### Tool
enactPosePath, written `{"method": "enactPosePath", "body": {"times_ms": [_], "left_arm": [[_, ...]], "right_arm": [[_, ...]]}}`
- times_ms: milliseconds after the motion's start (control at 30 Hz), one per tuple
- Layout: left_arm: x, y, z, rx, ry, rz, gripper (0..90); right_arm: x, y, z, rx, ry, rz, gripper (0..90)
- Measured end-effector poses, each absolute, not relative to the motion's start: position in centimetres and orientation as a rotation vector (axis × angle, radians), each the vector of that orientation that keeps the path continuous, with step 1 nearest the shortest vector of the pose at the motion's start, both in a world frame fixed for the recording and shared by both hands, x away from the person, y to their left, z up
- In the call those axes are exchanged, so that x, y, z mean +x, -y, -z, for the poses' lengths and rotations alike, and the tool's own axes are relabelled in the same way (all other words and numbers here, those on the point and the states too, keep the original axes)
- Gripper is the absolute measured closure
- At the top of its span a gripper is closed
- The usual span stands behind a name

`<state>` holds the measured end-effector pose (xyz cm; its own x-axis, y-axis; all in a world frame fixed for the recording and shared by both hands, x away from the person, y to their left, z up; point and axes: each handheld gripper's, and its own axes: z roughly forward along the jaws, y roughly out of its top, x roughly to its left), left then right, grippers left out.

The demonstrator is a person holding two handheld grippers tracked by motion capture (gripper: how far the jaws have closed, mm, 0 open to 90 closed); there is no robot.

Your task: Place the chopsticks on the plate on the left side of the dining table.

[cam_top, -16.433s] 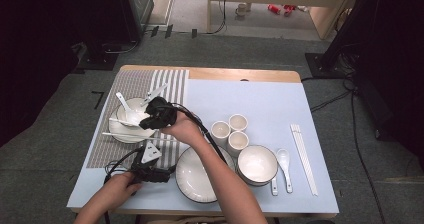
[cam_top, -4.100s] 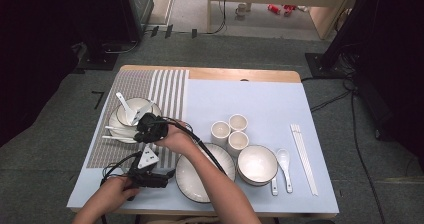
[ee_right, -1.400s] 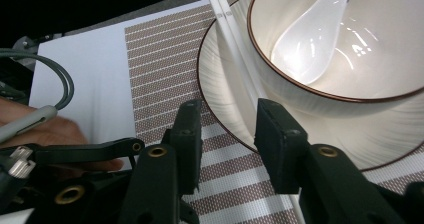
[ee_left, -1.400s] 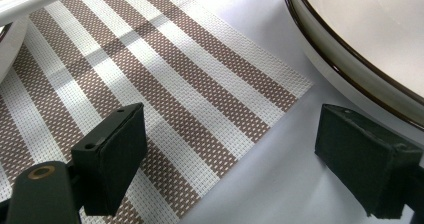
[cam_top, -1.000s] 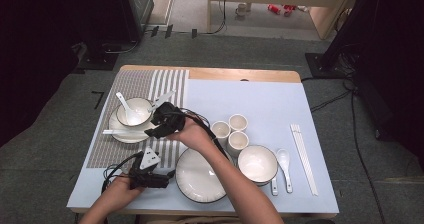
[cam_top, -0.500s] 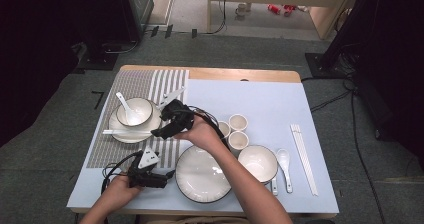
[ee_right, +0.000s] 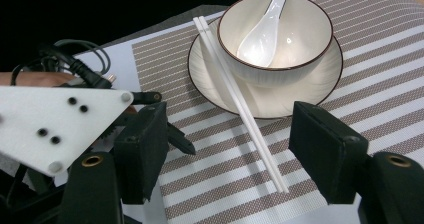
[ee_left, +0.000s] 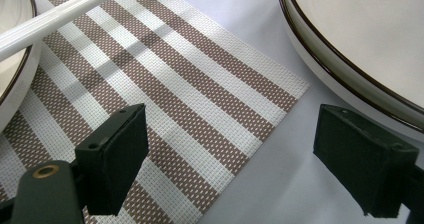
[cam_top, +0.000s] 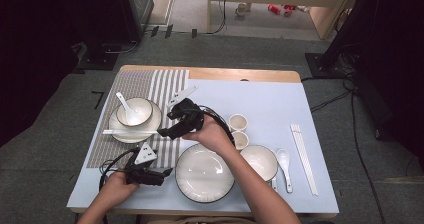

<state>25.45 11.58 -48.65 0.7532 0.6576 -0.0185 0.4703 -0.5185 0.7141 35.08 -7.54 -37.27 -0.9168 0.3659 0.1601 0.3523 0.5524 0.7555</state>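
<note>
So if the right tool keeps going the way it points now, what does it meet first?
Most likely the pair of white chopsticks lying across the rim of the white dark-rimmed plate, which sit between the right tool's open jaws ahead, before the white bowl. Depth is hard to judge.

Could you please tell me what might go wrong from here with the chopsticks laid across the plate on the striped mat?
The chopsticks lie loose over the small plate's rim beside the bowl; a brush from the open right gripper, its jaws just opened and empty, could roll them off. The left gripper rests close to the large plate and might nudge it.
</note>
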Motion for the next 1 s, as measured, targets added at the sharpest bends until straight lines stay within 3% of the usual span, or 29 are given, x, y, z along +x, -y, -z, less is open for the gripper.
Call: {"method": "enactPosePath", "body": {"times_ms": [233, 1000], "left_arm": [[26.2, -11.8, 48.6, 2.226, -0.884, -0.255, 14.6], [26.7, -11.8, 49.1, 2.244, -0.868, -0.28, 14.6]], "right_arm": [[34.3, 8.6, 36.7, 0.603, -2.722, -1.295, 31.3], [33.7, 16.9, 37.1, 0.736, -2.629, -1.229, 26.0]]}}
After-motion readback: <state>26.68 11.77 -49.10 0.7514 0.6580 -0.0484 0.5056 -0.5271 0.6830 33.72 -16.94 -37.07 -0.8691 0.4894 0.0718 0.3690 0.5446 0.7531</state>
